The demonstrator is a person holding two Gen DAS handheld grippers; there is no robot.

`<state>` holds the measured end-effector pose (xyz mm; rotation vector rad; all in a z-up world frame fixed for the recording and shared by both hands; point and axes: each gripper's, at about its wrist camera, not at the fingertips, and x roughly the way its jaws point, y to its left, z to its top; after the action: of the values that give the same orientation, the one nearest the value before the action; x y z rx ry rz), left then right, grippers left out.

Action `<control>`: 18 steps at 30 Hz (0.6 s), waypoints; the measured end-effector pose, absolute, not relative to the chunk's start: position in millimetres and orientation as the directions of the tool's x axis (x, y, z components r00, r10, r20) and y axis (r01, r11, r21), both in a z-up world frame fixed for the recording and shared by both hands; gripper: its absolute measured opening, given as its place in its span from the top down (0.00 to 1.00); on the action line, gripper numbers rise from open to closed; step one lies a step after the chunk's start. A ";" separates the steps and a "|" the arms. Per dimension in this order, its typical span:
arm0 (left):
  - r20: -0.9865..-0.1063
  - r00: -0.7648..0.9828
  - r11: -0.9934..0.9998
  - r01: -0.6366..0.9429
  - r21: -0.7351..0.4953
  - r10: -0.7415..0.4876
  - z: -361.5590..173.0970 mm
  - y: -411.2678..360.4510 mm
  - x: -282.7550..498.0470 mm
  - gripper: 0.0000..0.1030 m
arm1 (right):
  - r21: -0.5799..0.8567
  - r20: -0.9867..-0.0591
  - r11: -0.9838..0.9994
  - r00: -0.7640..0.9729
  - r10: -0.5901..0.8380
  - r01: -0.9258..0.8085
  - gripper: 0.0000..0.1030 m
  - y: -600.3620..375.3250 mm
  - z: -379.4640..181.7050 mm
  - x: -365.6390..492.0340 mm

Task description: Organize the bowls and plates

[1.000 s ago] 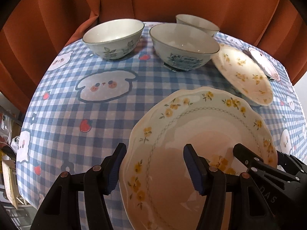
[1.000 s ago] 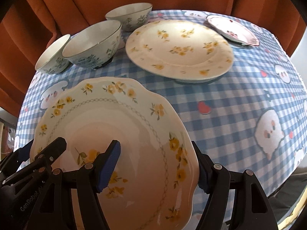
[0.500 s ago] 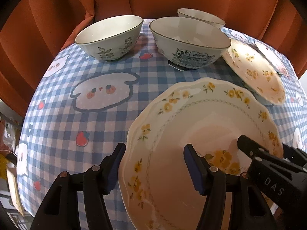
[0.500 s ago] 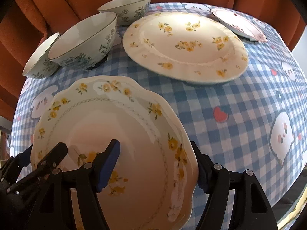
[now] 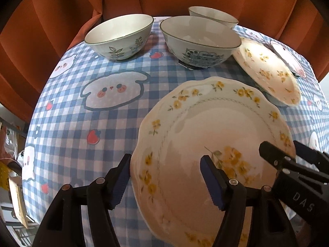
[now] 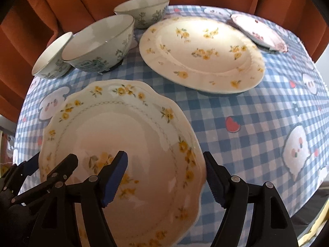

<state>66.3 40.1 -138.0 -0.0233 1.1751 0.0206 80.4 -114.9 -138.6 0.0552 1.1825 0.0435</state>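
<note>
Gingham cloth (image 5: 115, 121), glossy scalloped plate (image 5: 216, 127).

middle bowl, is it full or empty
Empty: the middle bowl stands upright on the checked tablecloth, and its pale inside shows bare, no food or liquid visible.

scalloped plate (image 5: 216, 123) near edge cut off, pink plate (image 5: 292, 61) half hidden — pattern unreadable

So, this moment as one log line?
scalloped yellow-flowered ceramic plate | left jaws: just opened wider, astride rim | right jaws: open, astride rim
</note>
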 end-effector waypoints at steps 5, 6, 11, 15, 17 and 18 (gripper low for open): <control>-0.916 0.400 0.999 0.000 -0.036 -0.033 -119.5 35.8 51.4 0.18 | 0.062 -0.914 0.998 0.401 0.065 -0.020 0.24 -118.0 -118.9 69.1; -0.914 0.404 0.999 0.009 -0.036 -0.036 -113.4 33.0 48.7 0.18 | 0.063 -0.912 0.998 0.404 0.068 -0.026 0.21 -116.9 -115.2 67.7; -0.899 0.435 0.999 0.034 -0.040 -0.051 -87.6 18.7 46.1 0.17 | 0.077 -0.898 0.996 0.431 0.088 -0.041 0.20 -114.6 -91.2 56.4; -0.883 0.465 0.998 0.043 -0.050 -0.065 -75.7 9.2 48.3 0.17 | 0.068 -0.883 0.997 0.464 0.074 -0.028 0.17 -121.9 -72.8 56.8; -0.878 0.474 0.998 0.041 -0.054 -0.067 -73.1 4.2 50.3 0.17 | 0.065 -0.876 0.998 0.477 0.068 -0.023 0.17 -127.4 -67.4 57.2; -0.878 0.475 0.998 0.036 -0.058 -0.068 -72.9 0.3 51.9 0.17 | 0.063 -0.873 0.998 0.484 0.065 -0.021 0.17 -132.0 -65.0 58.0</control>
<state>51.9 0.3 -72.9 -0.0327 1.0744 -0.0639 58.0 -132.0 -65.0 0.0461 1.0646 0.0524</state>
